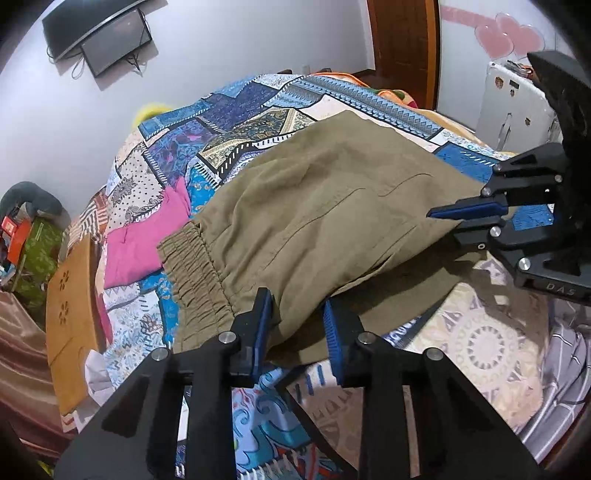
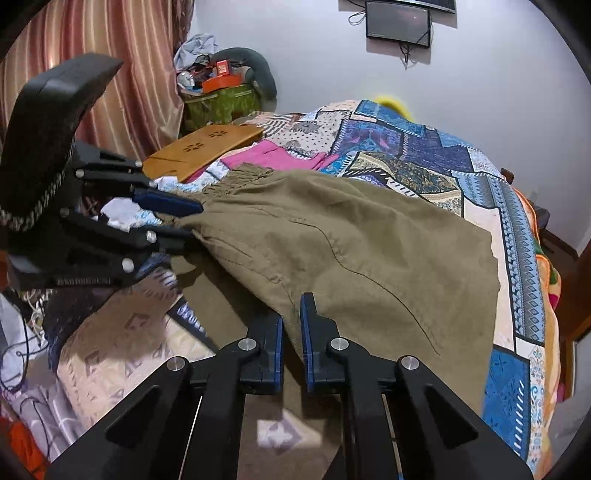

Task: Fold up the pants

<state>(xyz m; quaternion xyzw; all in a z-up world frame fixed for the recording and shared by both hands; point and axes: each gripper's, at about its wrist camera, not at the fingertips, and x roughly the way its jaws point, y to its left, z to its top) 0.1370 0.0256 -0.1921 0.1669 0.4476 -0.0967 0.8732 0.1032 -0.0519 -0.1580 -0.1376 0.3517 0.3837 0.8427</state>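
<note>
Now: olive pants (image 1: 325, 206) lying across patchwork quilt (image 1: 258, 107) on bed, near edge being lifted for fold. Right gripper (image 2: 291, 332) pinching soft woven cloth thin between blue ribbed pads; left gripper (image 1: 297, 325) clamping near gathered elastic waistband (image 1: 195, 269), though pad contact looking partly hidden. Pink garment (image 1: 136, 251) lying beside.

Pants (image 1: 332, 206) lower layer hidden under raised fold; wall screen (image 2: 399, 22) top cut off by edge.

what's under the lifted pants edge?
Under the pants, more olive cloth lies flat on the quilt in shadow. Anything further back is covered.
</note>
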